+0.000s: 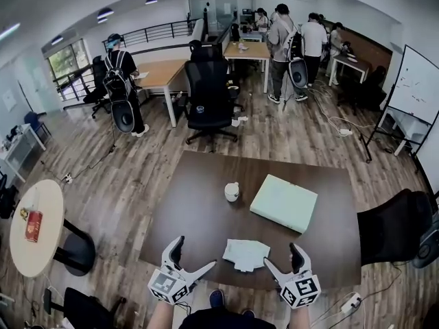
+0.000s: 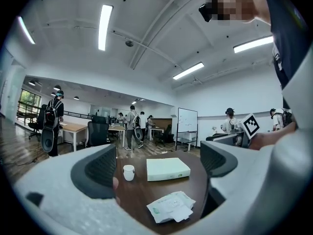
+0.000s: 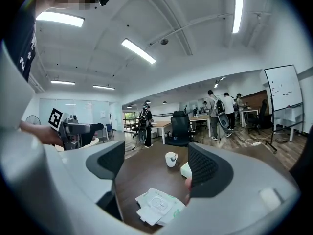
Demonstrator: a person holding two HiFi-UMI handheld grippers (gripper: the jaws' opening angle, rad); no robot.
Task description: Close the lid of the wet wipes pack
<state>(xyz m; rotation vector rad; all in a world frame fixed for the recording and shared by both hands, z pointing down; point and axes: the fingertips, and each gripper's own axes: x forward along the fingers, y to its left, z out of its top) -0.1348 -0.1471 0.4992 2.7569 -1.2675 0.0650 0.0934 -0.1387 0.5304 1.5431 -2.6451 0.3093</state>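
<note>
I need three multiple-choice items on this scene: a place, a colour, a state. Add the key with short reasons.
1. Where does the pack lie?
A. on the table, near its front edge
B. on a chair
C. on the floor

2. What colour is the cup?
A. red
B. white
C. black

3. How are the left hand-held gripper and the right hand-held gripper?
A. both open, empty
B. left shut on the pack
C. right shut on the cup

Key:
1 A: it lies on the dark top, before the grippers.
2 B: white in every view.
3 A: each gripper view shows jaws apart, pressing on nothing.
</note>
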